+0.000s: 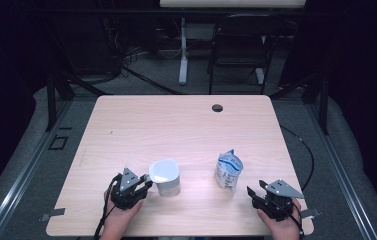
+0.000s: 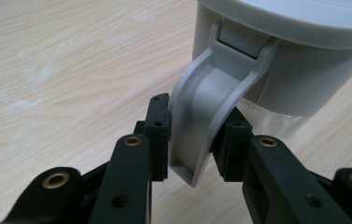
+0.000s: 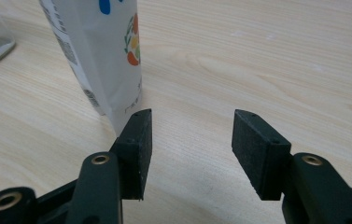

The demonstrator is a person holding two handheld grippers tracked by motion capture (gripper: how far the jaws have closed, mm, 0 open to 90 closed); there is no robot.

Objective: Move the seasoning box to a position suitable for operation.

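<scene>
A white-grey lidded jug (image 1: 165, 176) stands on the wooden table (image 1: 176, 125), near the front left. My left gripper (image 1: 147, 184) reaches it from the left. In the left gripper view, both pads of the left gripper (image 2: 193, 140) press on the jug's curved handle (image 2: 211, 112), so it is shut on it. A white and blue pouch (image 1: 228, 171) stands upright to the right of the jug. My right gripper (image 1: 254, 193) is at the front right, just short of the pouch (image 3: 103, 51), which is off the left jaw. The right gripper (image 3: 192, 140) is open over bare wood.
A round cable hole (image 1: 217, 108) sits near the table's far edge. Beyond the table stand a black chair (image 1: 238, 45) and another desk's white leg (image 1: 182, 50). Metal rails (image 1: 21, 170) run along the floor on both sides.
</scene>
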